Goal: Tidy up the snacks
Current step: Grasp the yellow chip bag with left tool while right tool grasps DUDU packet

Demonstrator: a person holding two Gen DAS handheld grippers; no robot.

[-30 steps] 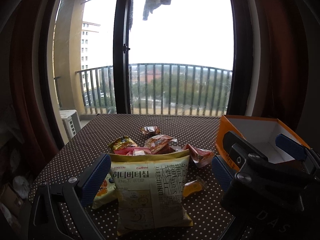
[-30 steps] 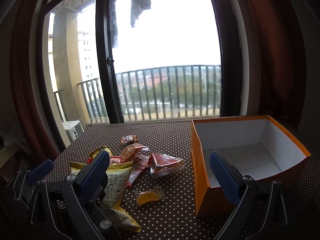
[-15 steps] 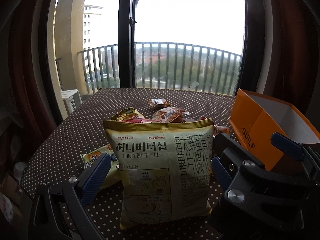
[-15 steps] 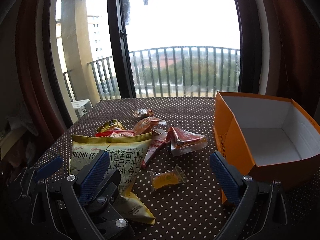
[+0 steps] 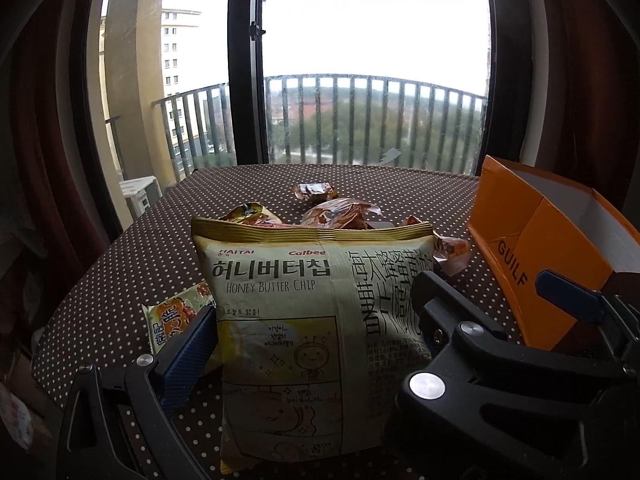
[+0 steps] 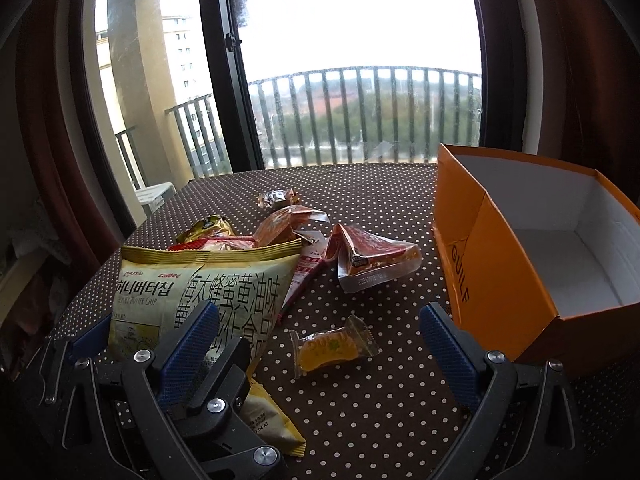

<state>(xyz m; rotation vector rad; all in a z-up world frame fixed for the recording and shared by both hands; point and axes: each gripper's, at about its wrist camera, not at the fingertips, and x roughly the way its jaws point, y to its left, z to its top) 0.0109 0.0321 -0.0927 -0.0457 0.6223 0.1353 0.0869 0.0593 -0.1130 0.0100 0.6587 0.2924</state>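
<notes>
Yellow honey butter chip bag (image 5: 320, 336) stands upright on the dotted table (image 6: 360, 400), between the left gripper (image 5: 316, 344)'s jaws, which look clamped on its sides. The right gripper (image 6: 316, 344) hangs spread and empty. A firm, level lift should clear the orange box (image 6: 520, 264)'s near wall.

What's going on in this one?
A person with two handheld grippers is tidying snacks on a dotted table. The left gripper is closing around the yellow chip bag; firm contact is unclear. The right gripper hangs open above a small yellow candy. The orange box beside them is empty.
</notes>
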